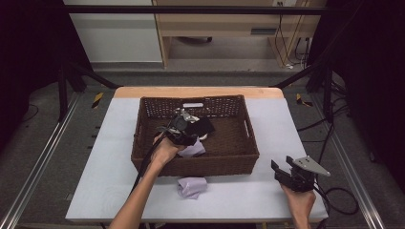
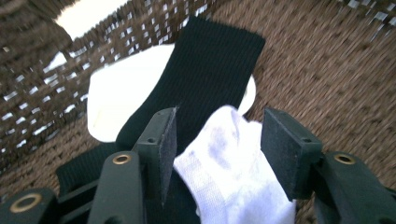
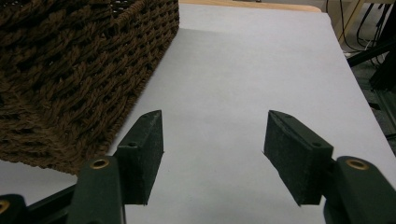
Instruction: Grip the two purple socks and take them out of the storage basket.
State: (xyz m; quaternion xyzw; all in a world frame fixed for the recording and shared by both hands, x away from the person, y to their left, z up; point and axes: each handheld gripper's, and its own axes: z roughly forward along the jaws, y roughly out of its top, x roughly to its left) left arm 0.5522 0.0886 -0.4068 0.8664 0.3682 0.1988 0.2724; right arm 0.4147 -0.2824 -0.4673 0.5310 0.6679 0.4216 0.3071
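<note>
From the high view, a brown woven basket (image 1: 239,160) sits on a table (image 1: 105,157) covered in pale grey, and the left gripper (image 1: 187,128) reaches down into it from the person's left hand (image 1: 165,151), with a black sock (image 1: 200,127) lying just beyond its jaws and a pale lilac cloth (image 1: 195,149) bunched beneath it inside the basket; a second lilac cloth (image 1: 192,187) lies crumpled on the table just outside the basket's near wall; the right gripper (image 1: 282,168), held in the right hand (image 1: 299,200) near the table's front right corner, has its jaws spread and nothing between them. In the left gripper view, the ribbed black sock (image 2: 210,79) stretches across the basket floor (image 2: 336,70) over a white flat piece (image 2: 121,102), and a white sock (image 2: 229,163) with faint greyish marks lies between the jaws, which stand wide apart and do not press on it. In the right gripper view, the jaws stand wide apart above the bare table (image 3: 243,70), and the basket's woven outer wall (image 3: 70,70) rises to the left, clear of them
</note>
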